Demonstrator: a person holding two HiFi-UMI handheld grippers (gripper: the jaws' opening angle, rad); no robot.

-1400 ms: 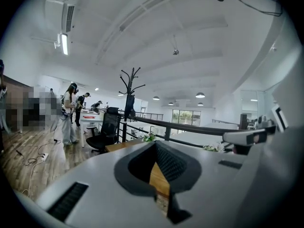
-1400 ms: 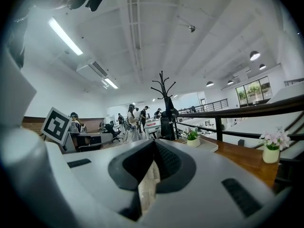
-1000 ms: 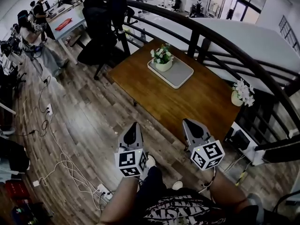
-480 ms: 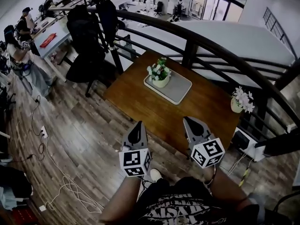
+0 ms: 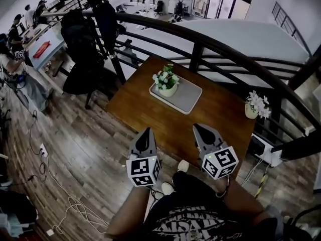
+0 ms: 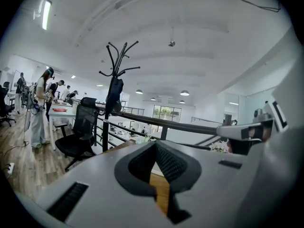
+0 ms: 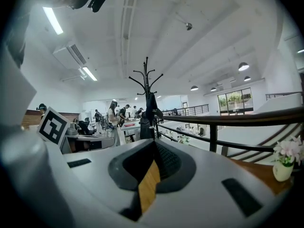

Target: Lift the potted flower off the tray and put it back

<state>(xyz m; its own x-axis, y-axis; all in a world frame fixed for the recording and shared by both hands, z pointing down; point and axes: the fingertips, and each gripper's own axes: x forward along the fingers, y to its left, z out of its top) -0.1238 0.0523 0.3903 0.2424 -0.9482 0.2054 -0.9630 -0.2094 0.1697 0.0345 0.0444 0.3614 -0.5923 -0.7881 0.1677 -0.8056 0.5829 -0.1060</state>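
So, jaws: left gripper (image 5: 145,131), right gripper (image 5: 196,127) pressed together, empty.
Flower: small white-blossomed potted flower (image 5: 165,79) on flat grey tray (image 5: 188,99), well ahead of both.
Grip: likely light, breakable; take the pot (image 5: 168,91) by its wall.

flr wood (image 5: 85,134) | blk railing (image 5: 194,56) | office chair (image 5: 77,59) | coat rack (image 6: 115,72) | ceiling strip light (image 6: 46,14) on

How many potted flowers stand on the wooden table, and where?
2. One potted flower stands on the grey tray, at its left end; the other pot stands off the tray near the table's right edge, by the railing. None appears hidden.
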